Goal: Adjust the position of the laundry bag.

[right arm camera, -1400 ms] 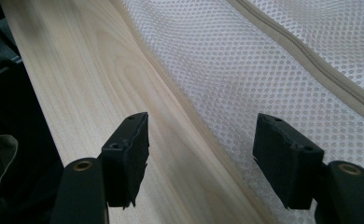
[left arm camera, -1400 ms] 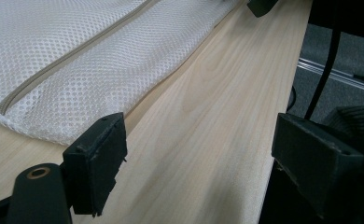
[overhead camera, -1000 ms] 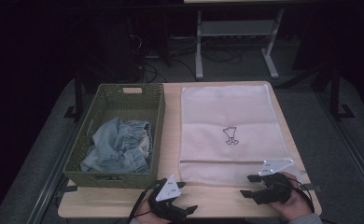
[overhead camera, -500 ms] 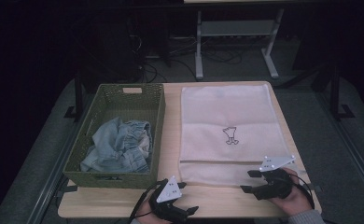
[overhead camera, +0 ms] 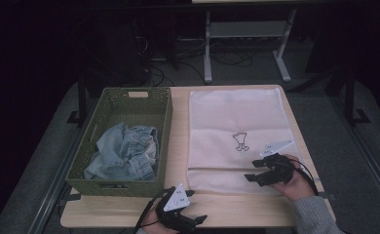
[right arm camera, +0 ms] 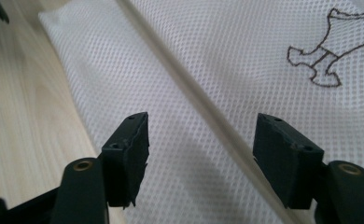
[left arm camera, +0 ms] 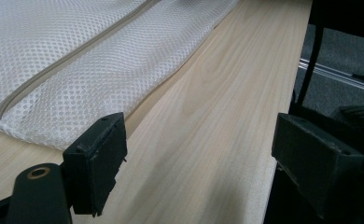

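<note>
You are bringing your right gripper, jaws spread, over the zip edge of the flat white mesh laundry bag while your left gripper, also spread, is waiting beside it, the denim garment lying unloaded in the green woven basket beside the bag.

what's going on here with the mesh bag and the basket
A person holds a gripper in each hand at a wooden table. The right gripper hovers open over the white mesh laundry bag, its jaws straddling the zipper line near the bag's near edge. The left gripper is open above bare wood at the table's near edge, beside the bag's corner. Denim clothing lies in the green basket. Nothing is gripped yet.
</note>
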